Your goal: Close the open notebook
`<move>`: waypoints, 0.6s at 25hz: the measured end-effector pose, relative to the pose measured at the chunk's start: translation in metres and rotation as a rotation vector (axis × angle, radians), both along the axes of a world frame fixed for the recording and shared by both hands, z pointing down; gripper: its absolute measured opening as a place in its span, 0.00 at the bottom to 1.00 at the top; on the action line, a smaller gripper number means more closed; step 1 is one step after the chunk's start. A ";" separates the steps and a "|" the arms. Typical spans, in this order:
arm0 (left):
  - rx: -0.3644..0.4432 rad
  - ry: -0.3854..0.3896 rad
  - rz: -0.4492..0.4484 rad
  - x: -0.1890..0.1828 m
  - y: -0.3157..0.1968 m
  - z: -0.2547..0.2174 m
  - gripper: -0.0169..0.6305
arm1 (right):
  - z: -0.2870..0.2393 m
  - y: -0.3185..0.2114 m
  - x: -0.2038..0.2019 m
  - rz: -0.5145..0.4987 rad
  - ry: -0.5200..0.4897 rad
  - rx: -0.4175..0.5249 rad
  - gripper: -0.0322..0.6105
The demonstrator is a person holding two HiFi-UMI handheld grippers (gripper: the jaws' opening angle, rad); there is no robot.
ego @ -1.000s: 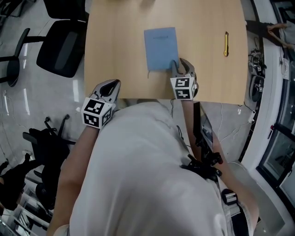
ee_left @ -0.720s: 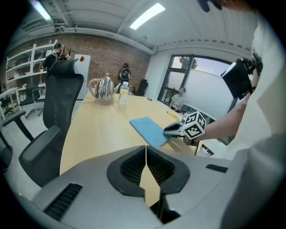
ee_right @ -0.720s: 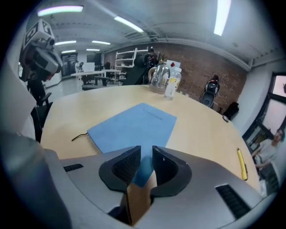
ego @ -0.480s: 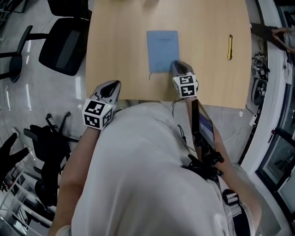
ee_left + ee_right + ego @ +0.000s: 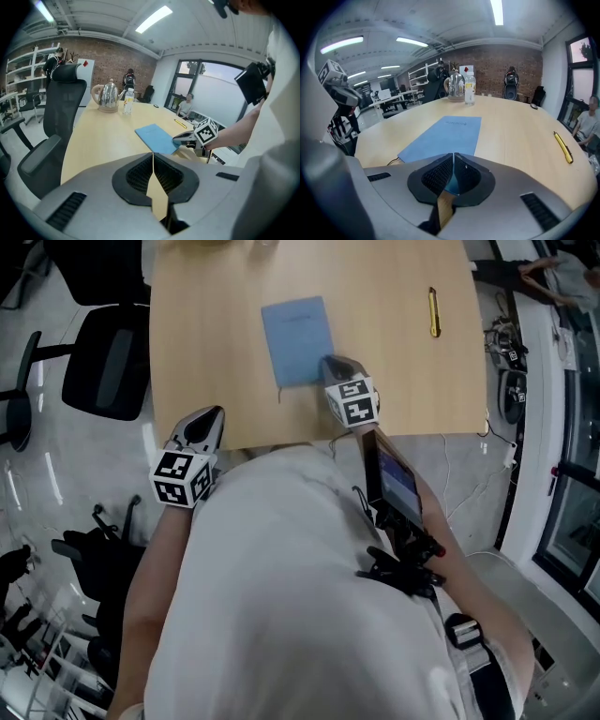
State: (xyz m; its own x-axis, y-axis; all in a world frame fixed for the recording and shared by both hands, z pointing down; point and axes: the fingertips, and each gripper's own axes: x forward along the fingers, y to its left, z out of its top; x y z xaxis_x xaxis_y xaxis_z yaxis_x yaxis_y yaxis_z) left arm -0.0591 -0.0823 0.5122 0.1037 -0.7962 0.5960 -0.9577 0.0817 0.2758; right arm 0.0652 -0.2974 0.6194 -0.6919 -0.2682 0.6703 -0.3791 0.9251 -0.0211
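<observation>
Blue cover up, the notebook (image 5: 298, 340) lies shut and flat on the wooden table (image 5: 403, 381) in the head view, as it did a second ago. The right gripper (image 5: 328, 362) sits at its 5 o'clock corner. Its jaws looked spread then and are together now. The left gripper (image 5: 208, 416) stays off the table edge at the notebook's 7 o'clock, and a yellow pen (image 5: 434, 312) lies well apart at 2 o'clock.

In the left gripper view, that gripper's jaws are pressed together on nothing, with the notebook ahead at 12 o'clock.

In the right gripper view, the tips meet over the notebook's near edge. I see no page or cover pinched between them.

My reading is that the closing is done and only the withdrawal remains.
</observation>
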 end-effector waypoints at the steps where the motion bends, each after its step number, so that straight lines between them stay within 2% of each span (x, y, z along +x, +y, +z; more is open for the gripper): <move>1: 0.007 0.000 0.005 0.001 -0.003 -0.001 0.05 | -0.005 0.001 0.000 0.001 -0.012 0.014 0.09; 7: 0.049 -0.006 0.046 0.007 -0.017 -0.007 0.05 | -0.034 0.004 0.008 0.043 -0.112 -0.004 0.08; 11: 0.079 -0.009 0.068 0.014 -0.023 -0.011 0.05 | -0.067 0.017 0.019 0.030 -0.179 -0.003 0.08; 15: 0.143 -0.048 0.079 0.012 -0.030 -0.024 0.05 | -0.099 0.036 0.028 0.014 -0.242 0.016 0.08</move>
State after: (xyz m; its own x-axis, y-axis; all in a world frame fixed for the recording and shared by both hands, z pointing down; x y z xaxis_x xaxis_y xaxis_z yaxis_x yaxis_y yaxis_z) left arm -0.0468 -0.1121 0.4887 0.1433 -0.8636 0.4833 -0.9720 -0.0309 0.2329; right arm 0.0935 -0.2611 0.5207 -0.8279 -0.2878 0.4814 -0.3772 0.9209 -0.0982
